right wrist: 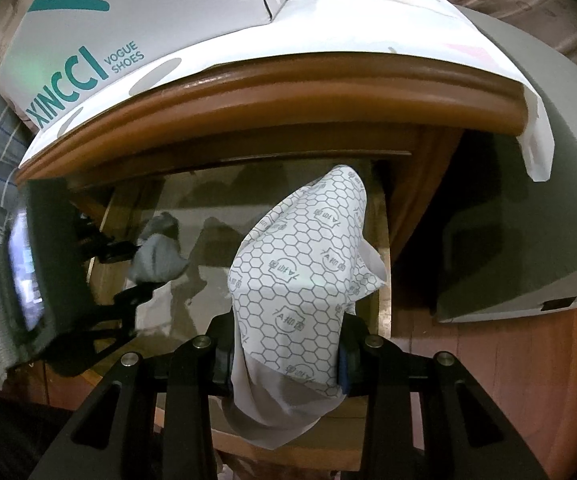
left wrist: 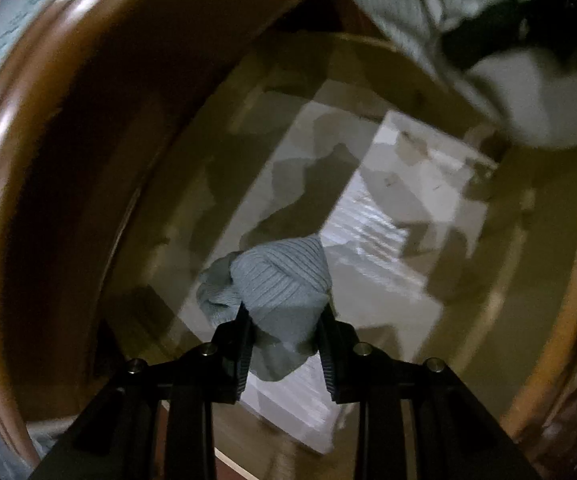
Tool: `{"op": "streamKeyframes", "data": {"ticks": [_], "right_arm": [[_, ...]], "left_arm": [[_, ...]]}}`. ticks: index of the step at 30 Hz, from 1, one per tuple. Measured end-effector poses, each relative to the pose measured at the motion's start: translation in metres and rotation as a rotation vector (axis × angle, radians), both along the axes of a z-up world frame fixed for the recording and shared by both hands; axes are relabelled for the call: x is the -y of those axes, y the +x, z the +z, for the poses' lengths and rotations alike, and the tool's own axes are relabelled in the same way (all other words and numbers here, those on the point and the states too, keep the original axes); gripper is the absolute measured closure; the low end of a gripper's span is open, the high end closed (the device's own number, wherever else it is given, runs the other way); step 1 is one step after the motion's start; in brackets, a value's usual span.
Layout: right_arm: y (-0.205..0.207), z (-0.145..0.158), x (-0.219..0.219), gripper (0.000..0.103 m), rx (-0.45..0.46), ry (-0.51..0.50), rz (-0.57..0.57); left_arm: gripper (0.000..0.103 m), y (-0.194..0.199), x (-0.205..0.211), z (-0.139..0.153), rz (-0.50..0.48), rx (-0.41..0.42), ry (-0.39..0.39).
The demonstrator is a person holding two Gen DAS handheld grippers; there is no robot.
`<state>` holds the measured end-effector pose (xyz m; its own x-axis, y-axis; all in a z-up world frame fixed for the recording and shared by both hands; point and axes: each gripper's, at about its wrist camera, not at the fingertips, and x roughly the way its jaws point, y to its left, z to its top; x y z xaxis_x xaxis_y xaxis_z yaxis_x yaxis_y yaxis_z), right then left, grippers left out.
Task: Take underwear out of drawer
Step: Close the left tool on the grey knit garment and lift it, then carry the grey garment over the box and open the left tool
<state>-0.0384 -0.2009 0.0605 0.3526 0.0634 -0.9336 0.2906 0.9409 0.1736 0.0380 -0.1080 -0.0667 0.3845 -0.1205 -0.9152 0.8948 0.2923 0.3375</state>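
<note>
- Left gripper point(left wrist: 284, 320): clamped on grey ribbed underwear point(left wrist: 284, 280) above the drawer point(left wrist: 508, 320), its floor blurred.
- Right gripper point(right wrist: 288, 354): pinching honeycomb-printed white cloth point(right wrist: 300, 264), possibly a liner.

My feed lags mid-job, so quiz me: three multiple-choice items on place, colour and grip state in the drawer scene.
1. Where is the shoe box?
A. on top of the cabinet
B. inside the drawer
C. on the floor

2. What colour is the ribbed garment in the left gripper?
A. red
B. grey
C. black

3. The right gripper is:
A. open and bare
B. out of view
C. shut on the hexagon-print cloth

Answers: 1 A, it sits above the cabinet's wooden edge; 2 B, pale grey knit; 3 C, cloth pinched between both pads.
</note>
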Motion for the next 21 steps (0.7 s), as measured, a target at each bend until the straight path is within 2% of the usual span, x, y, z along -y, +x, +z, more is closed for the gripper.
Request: {"op": "streamKeyframes", "data": {"ticks": [3, 9, 14, 21], "right_arm": [[0.0, -0.002, -0.001, 0.07, -0.004, 0.003, 0.002], [0.0, -0.005, -0.003, 0.07, -0.01, 0.001, 0.014], [0.0, -0.007, -0.003, 0.07, -0.013, -0.002, 0.013], [0.001, -0.011, -0.007, 0.07, -0.019, -0.012, 0.014]], "left_arm": [[0.074, -0.007, -0.008, 0.015, 0.05, -0.02, -0.05], [0.074, -0.026, -0.021, 0.06, 0.143, -0.005, -0.135], [0.074, -0.032, -0.034, 0.094, 0.244, 0.032, -0.23], [0.074, -0.031, -0.051, 0.149, 0.38, 0.096, -0.315]]}}
